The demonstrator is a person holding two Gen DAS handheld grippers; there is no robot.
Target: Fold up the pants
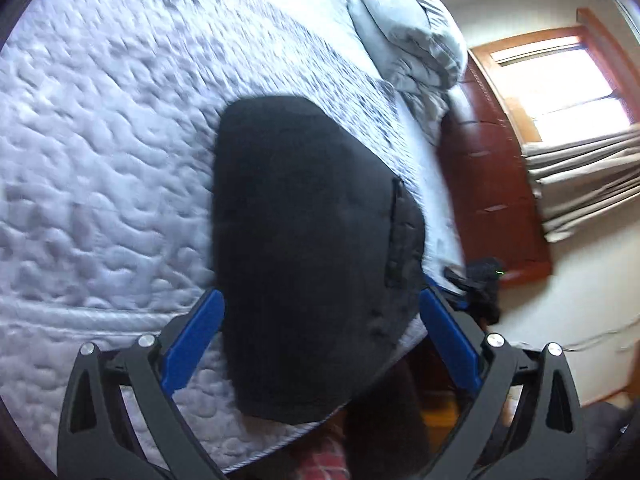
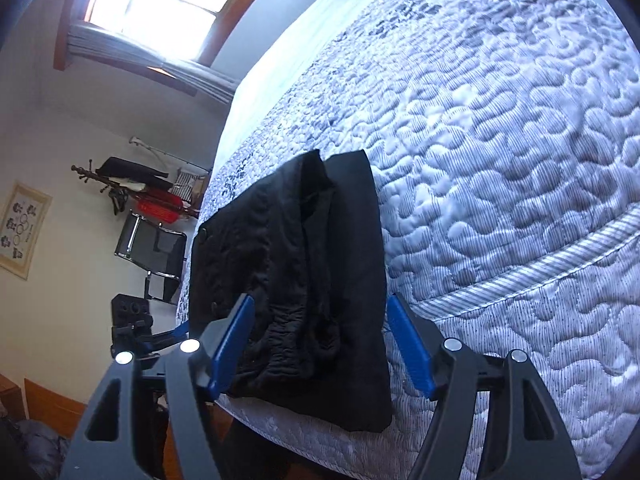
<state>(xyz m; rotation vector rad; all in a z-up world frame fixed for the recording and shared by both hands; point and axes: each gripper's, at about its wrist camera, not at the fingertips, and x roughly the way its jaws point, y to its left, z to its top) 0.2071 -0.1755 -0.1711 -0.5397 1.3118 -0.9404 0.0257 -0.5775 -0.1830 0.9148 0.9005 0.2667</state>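
The black pants point(image 1: 308, 248) lie folded into a compact stack on the quilted mattress point(image 1: 104, 160) near its corner edge. In the right wrist view the pants point(image 2: 304, 272) show layered folds with the waistband and a button on the left side. My left gripper point(image 1: 320, 312) is open, its blue fingers point(image 1: 192, 344) on either side of the stack, above it. My right gripper point(image 2: 322, 328) is open too, its blue fingers point(image 2: 408, 344) on either side of the near end of the pants. Neither grips the cloth.
A bunched duvet and pillow point(image 1: 416, 36) lie at the bed's far end. A wooden headboard point(image 1: 488, 184), window and curtains point(image 1: 584, 184) stand beyond. A chair point(image 2: 156, 252), a coat rack point(image 2: 132, 184) and the other gripper point(image 2: 132, 324) show left of the mattress point(image 2: 500, 160).
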